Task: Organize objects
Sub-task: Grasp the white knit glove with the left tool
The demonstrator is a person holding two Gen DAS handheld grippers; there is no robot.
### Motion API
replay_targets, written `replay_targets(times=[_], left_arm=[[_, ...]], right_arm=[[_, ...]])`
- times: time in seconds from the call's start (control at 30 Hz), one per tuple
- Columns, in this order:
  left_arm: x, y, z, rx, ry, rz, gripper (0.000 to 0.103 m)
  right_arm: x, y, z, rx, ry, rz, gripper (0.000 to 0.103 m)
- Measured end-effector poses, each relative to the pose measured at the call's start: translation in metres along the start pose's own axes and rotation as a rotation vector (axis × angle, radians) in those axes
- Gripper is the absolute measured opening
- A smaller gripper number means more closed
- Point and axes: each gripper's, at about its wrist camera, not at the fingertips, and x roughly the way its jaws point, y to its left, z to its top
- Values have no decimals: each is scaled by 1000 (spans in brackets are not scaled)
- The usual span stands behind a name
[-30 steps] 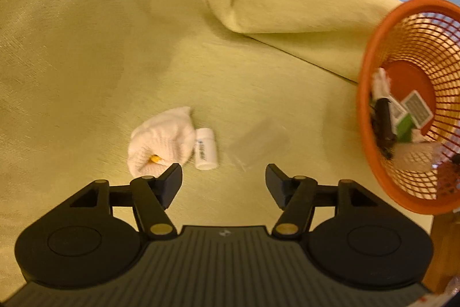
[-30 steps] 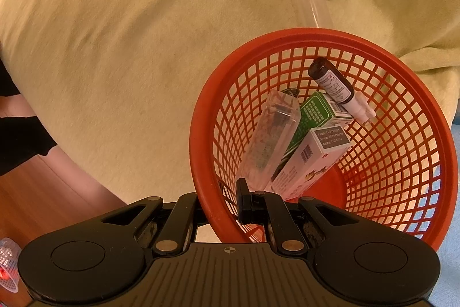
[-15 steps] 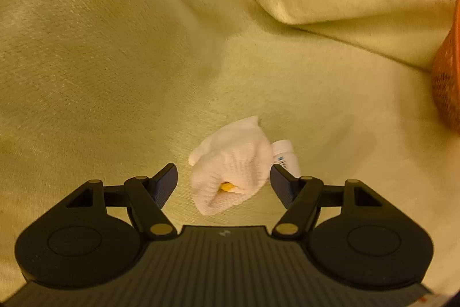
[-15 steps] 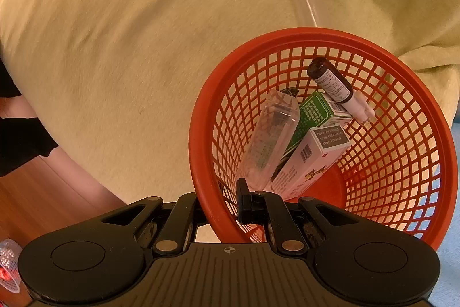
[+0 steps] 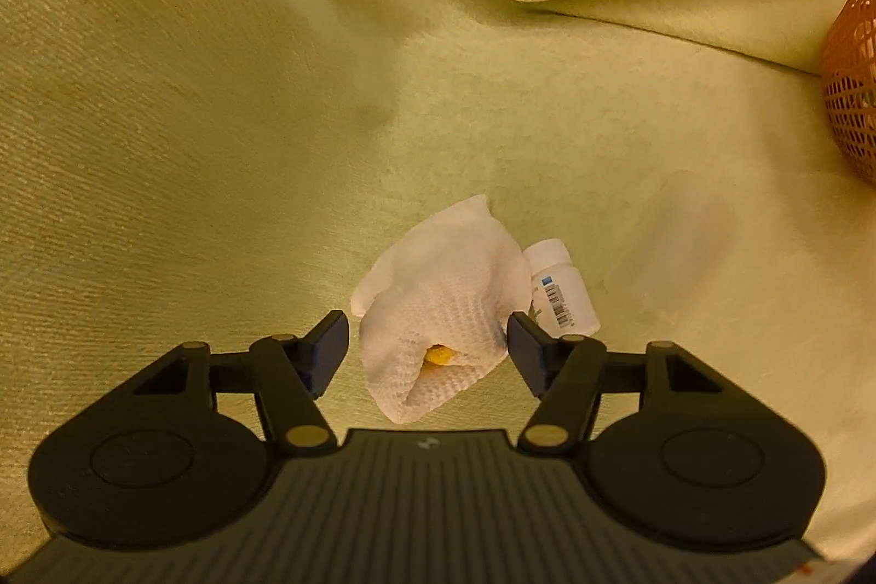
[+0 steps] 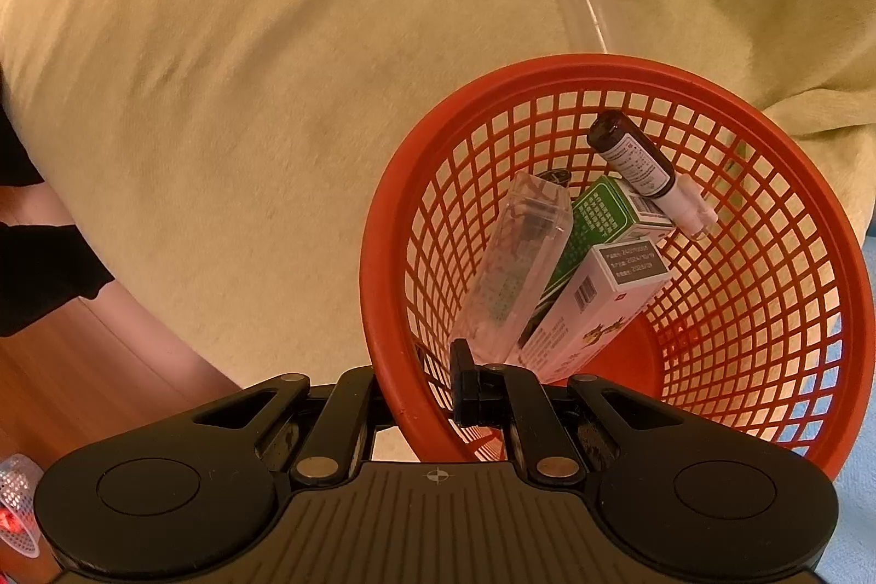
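My left gripper (image 5: 427,348) hangs low over the yellow-green blanket (image 5: 219,102), its jaws spread on either side of a crumpled white gauze cloth (image 5: 438,299) with a small orange spot in its fold. They have just been closing in, yet a gap shows at each pad, so the cloth sits between them unpinched. A small white plastic pill bottle (image 5: 558,288) lies touching the cloth at its 3 o'clock side, just behind my right finger.

My right gripper (image 6: 432,392) has its jaws pressed together on the near rim of the round orange mesh basket (image 6: 766,310), at the rim's 7 o'clock. Inside lie 1 clear plastic case (image 6: 514,266), 1 green box (image 6: 602,212), 1 white box (image 6: 591,310) and 1 brown glass vial (image 6: 635,157). A clear plastic bag (image 6: 586,15) lies flat on the blanket at 12 o'clock beyond the basket.
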Motion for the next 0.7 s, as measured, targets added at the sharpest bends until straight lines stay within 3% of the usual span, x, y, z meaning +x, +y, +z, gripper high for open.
replay_targets(times=[0.2, 0.37, 0.7], left_arm=[[2, -2, 1, 13, 13, -6, 49], [0, -3, 0, 7, 19, 5, 29], [-17, -7, -5, 2, 10, 4, 15]], right_arm=[[0, 1, 0, -1, 1, -1, 5], [0, 0, 0, 0, 1, -1, 5], [0, 0, 0, -2, 2, 0, 5]])
